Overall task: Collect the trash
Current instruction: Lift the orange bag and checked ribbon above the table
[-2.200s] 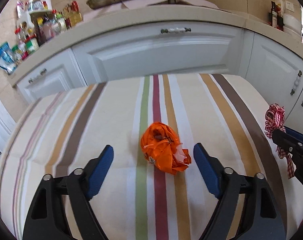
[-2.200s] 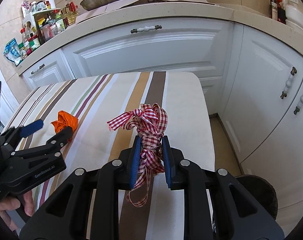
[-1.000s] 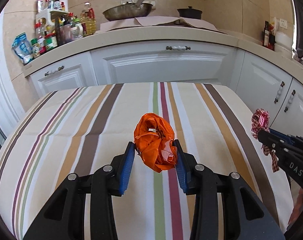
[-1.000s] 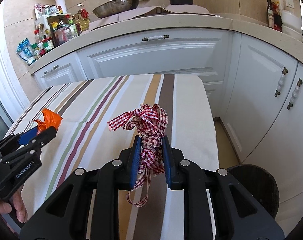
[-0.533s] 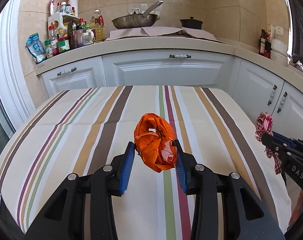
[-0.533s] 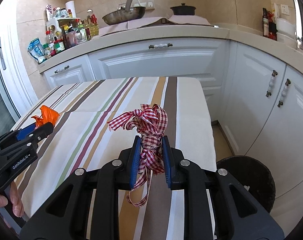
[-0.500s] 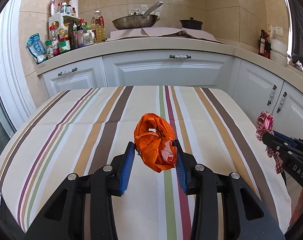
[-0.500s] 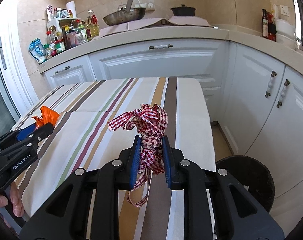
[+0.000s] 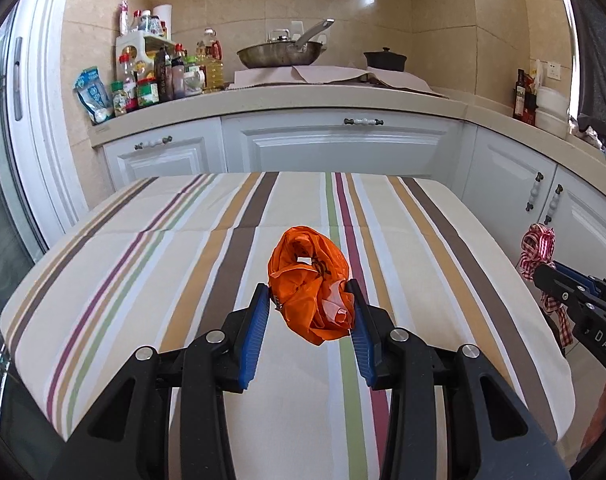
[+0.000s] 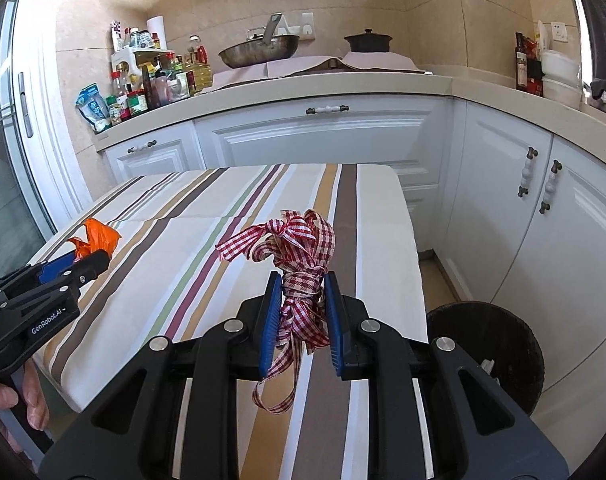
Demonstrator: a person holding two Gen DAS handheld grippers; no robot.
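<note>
Left wrist view: the left gripper (image 9: 309,312) is clamped on a crumpled orange plastic bag (image 9: 309,286); both blue pads press its sides; the bag is held above the striped tablecloth (image 9: 143,264), not resting on it
Same view, right edge: the right gripper (image 9: 543,270) pokes in with a red checked ribbon (image 9: 537,246) at its tip, out past the table's right edge
Right wrist view: the right gripper's pads pinch the ribbon at its bound waist; loops stand above the pads; a loose tail dangles below
Bin: a dark trash bin (image 10: 491,344) stands on the floor just beside the table's right edge, low and to the right of the ribbon; something pale lies inside
Left gripper here: at the left edge, the bag's orange tip showing above it
Handling, bag: likely very light, soft and slick; a grip across the bunched middle suits it
Handling, ribbon: probably limp and light; the tied waist looks the firmest hold; the tail may snag on the bin rim
</note>
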